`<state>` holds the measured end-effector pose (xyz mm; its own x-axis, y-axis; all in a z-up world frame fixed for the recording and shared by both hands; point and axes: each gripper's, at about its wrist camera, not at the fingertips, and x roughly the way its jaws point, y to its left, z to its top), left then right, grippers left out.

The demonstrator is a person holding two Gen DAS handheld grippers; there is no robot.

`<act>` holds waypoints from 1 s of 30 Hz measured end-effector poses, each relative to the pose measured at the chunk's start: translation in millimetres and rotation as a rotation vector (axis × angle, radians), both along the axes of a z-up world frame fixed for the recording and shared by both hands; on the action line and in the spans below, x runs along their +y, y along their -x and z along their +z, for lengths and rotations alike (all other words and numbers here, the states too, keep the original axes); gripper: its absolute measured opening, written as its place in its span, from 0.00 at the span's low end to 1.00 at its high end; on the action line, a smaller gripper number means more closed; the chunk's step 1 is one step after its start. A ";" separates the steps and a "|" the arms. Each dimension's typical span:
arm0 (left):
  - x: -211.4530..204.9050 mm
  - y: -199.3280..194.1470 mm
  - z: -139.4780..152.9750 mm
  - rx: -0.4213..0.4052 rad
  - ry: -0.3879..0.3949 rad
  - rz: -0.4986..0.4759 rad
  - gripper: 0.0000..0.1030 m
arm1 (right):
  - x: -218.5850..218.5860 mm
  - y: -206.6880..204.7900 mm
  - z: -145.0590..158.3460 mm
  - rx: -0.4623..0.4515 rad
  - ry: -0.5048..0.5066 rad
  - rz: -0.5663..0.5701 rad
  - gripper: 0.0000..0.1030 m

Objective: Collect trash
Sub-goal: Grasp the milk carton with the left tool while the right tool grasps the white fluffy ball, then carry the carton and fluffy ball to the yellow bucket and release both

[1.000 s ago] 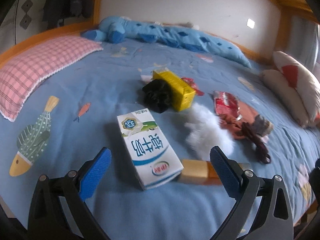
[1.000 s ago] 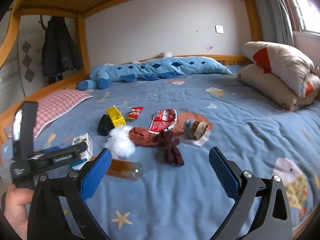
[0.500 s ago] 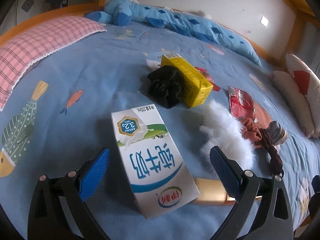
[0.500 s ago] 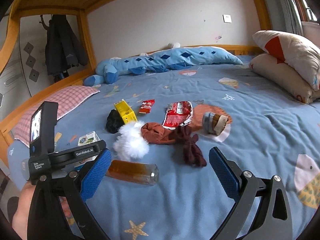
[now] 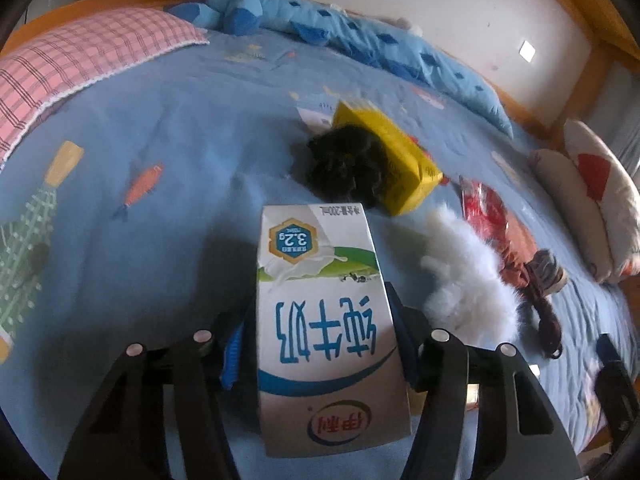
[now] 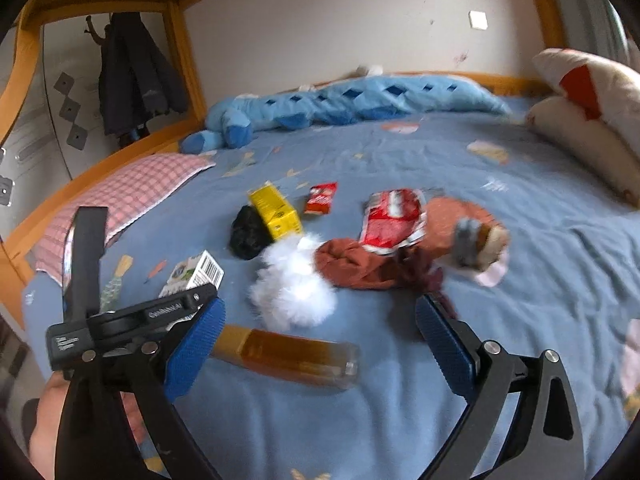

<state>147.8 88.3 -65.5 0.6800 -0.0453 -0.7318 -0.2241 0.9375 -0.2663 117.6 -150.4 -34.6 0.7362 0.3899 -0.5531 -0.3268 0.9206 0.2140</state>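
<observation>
A white and blue milk carton [image 5: 320, 300] lies on the blue bedspread [image 5: 180, 128], lengthwise between the jaws of my left gripper [image 5: 320, 356]. The jaws are closing and the blue pads [image 5: 232, 354] stand against the carton's sides. In the right wrist view only the carton's barcode end [image 6: 196, 274] shows behind the left gripper's black body [image 6: 120, 320]. My right gripper [image 6: 320, 340] hangs open just above an amber bottle [image 6: 288, 356] lying on its side, with nothing between its fingers.
Beyond the carton lie a yellow carton [image 5: 396, 160], a black fuzzy lump [image 5: 344, 168], a white fluffy ball [image 6: 296, 284], red wrappers [image 6: 394, 220], brown cloth [image 6: 360, 264] and rolled socks [image 6: 480, 244]. A pink pillow [image 5: 80, 52], blue plush [image 6: 340, 100] and cream pillows [image 6: 592, 120] ring the bed.
My left gripper moved forward and down over the milk carton, and its jaws came in from wide open to the carton's sides. My right gripper moved closer to the amber bottle, still open.
</observation>
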 end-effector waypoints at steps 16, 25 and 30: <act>34.7 18.9 23.0 -0.103 0.082 0.001 0.56 | 80.4 -90.3 -29.5 0.220 0.129 0.097 0.55; 32.8 22.2 27.8 -0.122 0.085 -0.019 0.56 | 82.3 -111.0 -41.9 0.303 0.129 0.093 0.28; 24.8 32.6 46.9 -0.165 0.072 -0.036 0.56 | 66.6 -83.4 -1.4 0.147 0.051 0.108 0.27</act>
